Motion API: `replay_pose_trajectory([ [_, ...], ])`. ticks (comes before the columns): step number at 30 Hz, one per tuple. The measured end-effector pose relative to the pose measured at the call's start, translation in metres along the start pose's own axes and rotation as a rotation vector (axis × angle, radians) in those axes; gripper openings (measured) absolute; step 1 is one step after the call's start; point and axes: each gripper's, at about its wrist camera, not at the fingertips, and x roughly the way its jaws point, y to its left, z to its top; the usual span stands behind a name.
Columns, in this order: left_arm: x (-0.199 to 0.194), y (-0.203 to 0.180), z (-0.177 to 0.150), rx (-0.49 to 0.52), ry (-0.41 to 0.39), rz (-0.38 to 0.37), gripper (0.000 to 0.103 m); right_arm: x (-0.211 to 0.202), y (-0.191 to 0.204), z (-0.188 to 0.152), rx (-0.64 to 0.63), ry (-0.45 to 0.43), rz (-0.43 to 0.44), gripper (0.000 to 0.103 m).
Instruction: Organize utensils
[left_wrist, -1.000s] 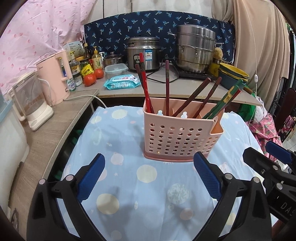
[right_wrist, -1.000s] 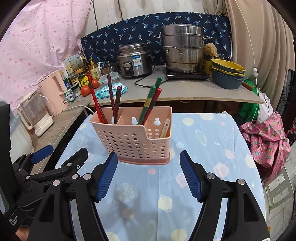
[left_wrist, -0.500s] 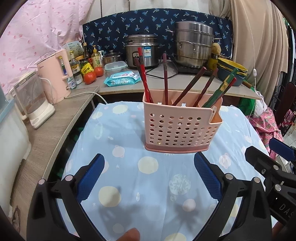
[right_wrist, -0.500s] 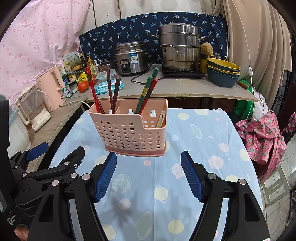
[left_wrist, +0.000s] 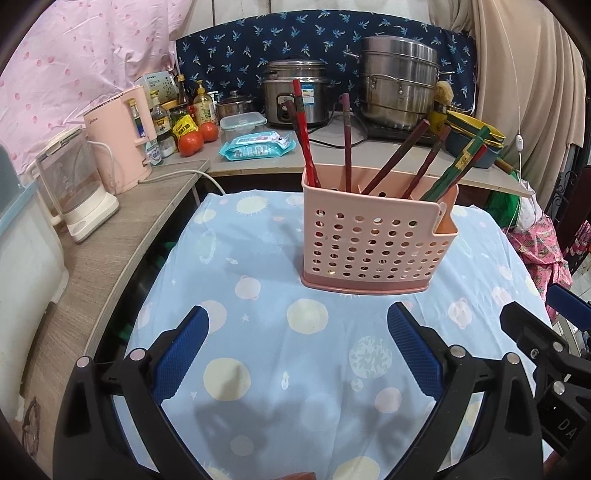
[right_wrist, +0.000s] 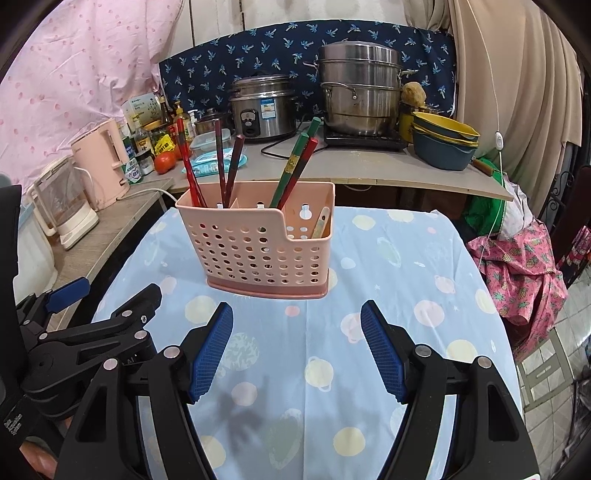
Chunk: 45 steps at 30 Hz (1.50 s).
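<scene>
A pink perforated utensil basket (left_wrist: 373, 243) (right_wrist: 258, 251) stands on the blue dotted tablecloth (left_wrist: 258, 350). Red chopsticks (left_wrist: 304, 129) and dark brown chopsticks (left_wrist: 399, 158) lean in its left part, green and red ones (left_wrist: 461, 162) (right_wrist: 295, 162) in the right part. A pale small utensil (right_wrist: 319, 223) lies in the rightmost compartment. My left gripper (left_wrist: 295, 350) is open and empty, short of the basket. My right gripper (right_wrist: 297, 345) is open and empty, also short of it. The left gripper shows at the left of the right wrist view (right_wrist: 92, 314).
A wooden counter (left_wrist: 110, 240) at left holds a pink kettle (left_wrist: 118, 136) and a clear jug (left_wrist: 74, 184). The back shelf carries a rice cooker (left_wrist: 295, 92), steel pots (left_wrist: 399, 92), bowls (right_wrist: 443, 144), tomatoes (left_wrist: 192, 140) and bottles. Pink clothing (right_wrist: 524, 273) hangs at right.
Both grippers have drawn back from the basket and lowered, so it looks farther off. Both stay open and empty. The basket has not moved.
</scene>
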Motion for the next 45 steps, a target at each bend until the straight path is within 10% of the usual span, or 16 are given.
replay_pose_trajectory([
  [45, 0.007, 0.003, -0.011, -0.022, 0.058, 0.039, 0.093, 0.007, 0.001, -0.021, 0.017, 0.034, 0.007, 0.071],
])
